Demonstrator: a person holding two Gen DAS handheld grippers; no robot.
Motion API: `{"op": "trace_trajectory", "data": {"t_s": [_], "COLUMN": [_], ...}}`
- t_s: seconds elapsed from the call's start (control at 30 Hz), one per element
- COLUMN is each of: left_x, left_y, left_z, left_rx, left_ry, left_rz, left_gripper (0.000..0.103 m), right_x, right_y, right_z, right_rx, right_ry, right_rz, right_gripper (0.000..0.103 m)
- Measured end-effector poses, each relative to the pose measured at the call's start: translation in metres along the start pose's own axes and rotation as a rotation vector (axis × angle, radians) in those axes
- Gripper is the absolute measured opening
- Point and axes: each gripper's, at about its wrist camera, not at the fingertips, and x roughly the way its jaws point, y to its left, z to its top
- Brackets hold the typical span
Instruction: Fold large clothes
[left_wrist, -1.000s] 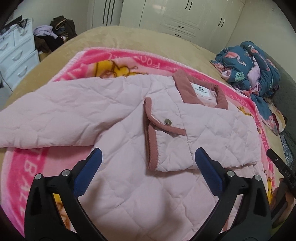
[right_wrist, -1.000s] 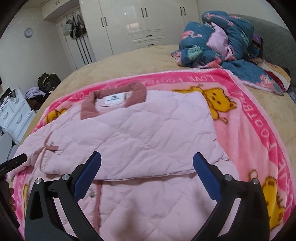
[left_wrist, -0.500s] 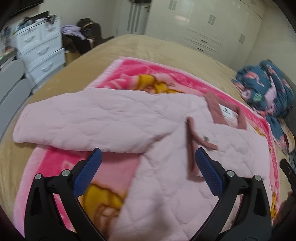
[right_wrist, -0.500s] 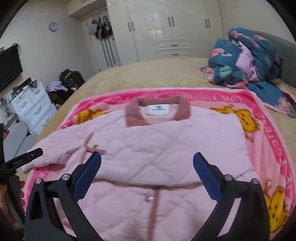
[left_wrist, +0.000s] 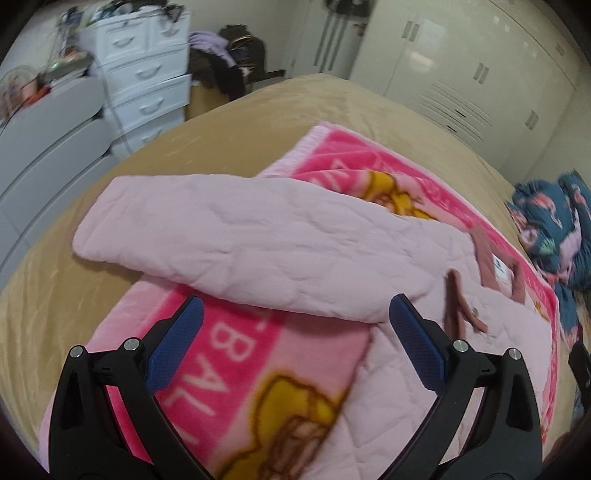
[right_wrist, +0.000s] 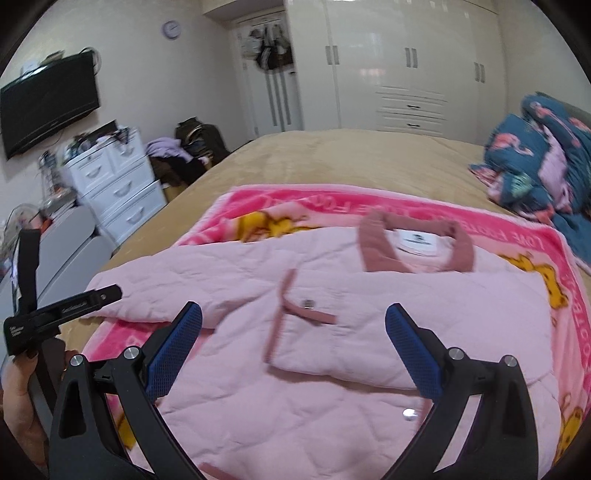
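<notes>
A pale pink quilted jacket with a dusty-rose collar lies on a pink cartoon blanket on the bed. One sleeve is folded across the chest; the other sleeve stretches out to the left, past the blanket's edge. My left gripper is open and empty, hovering above the blanket just in front of that outstretched sleeve. My right gripper is open and empty above the jacket's front. The left gripper's body shows at the left in the right wrist view.
The tan bed spreads around the blanket. A blue flamingo quilt is piled at the right. White drawers and grey furniture stand left of the bed; wardrobes line the far wall.
Both grippers have swung left, staying open. The left wrist view now centres on the outstretched sleeve; the right wrist view has shifted from the jacket's middle toward its left half.
</notes>
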Motion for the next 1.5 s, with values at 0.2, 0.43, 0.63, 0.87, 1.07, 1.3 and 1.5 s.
{"op": "trace_trajectory", "data": {"t_s": [0.2, 0.43, 0.63, 0.87, 1.07, 1.3, 1.5], "left_x": [0.017, 0.039, 0.063, 0.086, 0.093, 0.102, 0.077], "left_y": [0.039, 0.076, 0.107, 0.124, 0.136, 0.143, 0.139], "left_z": [0.004, 0.007, 0.004, 0.001, 0.008, 0.013, 0.023], "left_rx": [-0.1, -0.206, -0.324, -0.423, -0.505, -0.516, -0.463], "left_ry": [0.03, 0.06, 0.095, 0.092, 0.01, -0.05, -0.138], "left_rz": [0.018, 0.034, 0.011, -0.03, -0.077, -0.083, -0.081], "left_gripper": [0.094, 0.094, 0.094, 0.094, 0.094, 0.067, 0.017], "right_x": [0.025, 0.058, 0.082, 0.097, 0.098, 0.082, 0.066], "right_y": [0.043, 0.074, 0.089, 0.084, 0.063, 0.034, 0.021], "right_z": [0.003, -0.001, -0.009, -0.019, -0.027, -0.036, -0.041], "right_rx": [-0.055, -0.099, -0.124, -0.119, -0.113, -0.085, -0.112], "right_ry": [0.027, 0.072, 0.111, 0.143, 0.156, 0.138, 0.112], "right_rz": [0.05, 0.094, 0.124, 0.13, 0.112, 0.1, 0.071], "right_gripper": [0.099, 0.099, 0.099, 0.099, 0.099, 0.099, 0.098]}}
